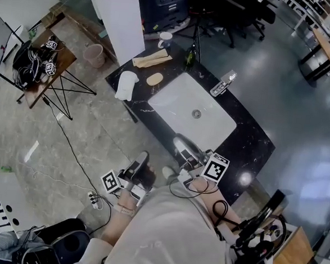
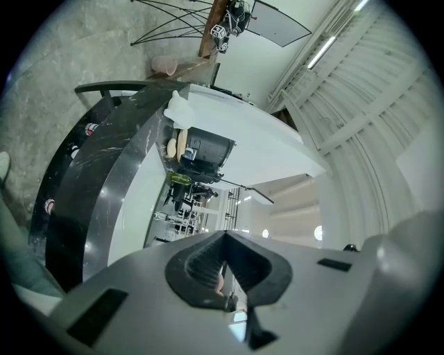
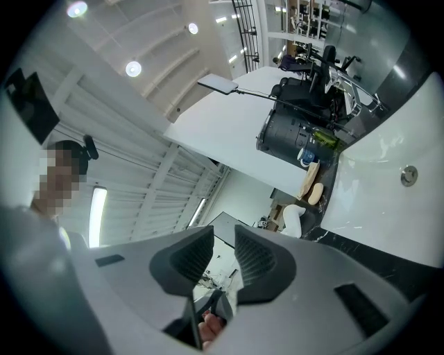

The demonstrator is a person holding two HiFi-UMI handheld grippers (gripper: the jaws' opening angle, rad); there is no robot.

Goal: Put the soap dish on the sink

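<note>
The tan oval soap dish [image 1: 154, 79] lies on the black marble counter [image 1: 249, 140], at the far left of the white sink basin [image 1: 175, 101]. It also shows small in the left gripper view [image 2: 171, 147] and in the right gripper view [image 3: 316, 193]. My left gripper [image 1: 134, 171] is low beside the counter's near edge, its jaws closed together with nothing between them [image 2: 223, 236]. My right gripper [image 1: 193, 171] hovers by the chrome faucet [image 1: 184, 146], far from the dish, with its pads [image 3: 223, 232] drawn near each other and empty.
A tan long folded piece [image 1: 152, 59], a white cloth [image 1: 126, 85], a cup [image 1: 165, 39], a green bottle [image 1: 190, 57] and a clear bottle [image 1: 223, 85] stand around the basin. A tripod table [image 1: 45, 69] and cables lie on the floor to the left.
</note>
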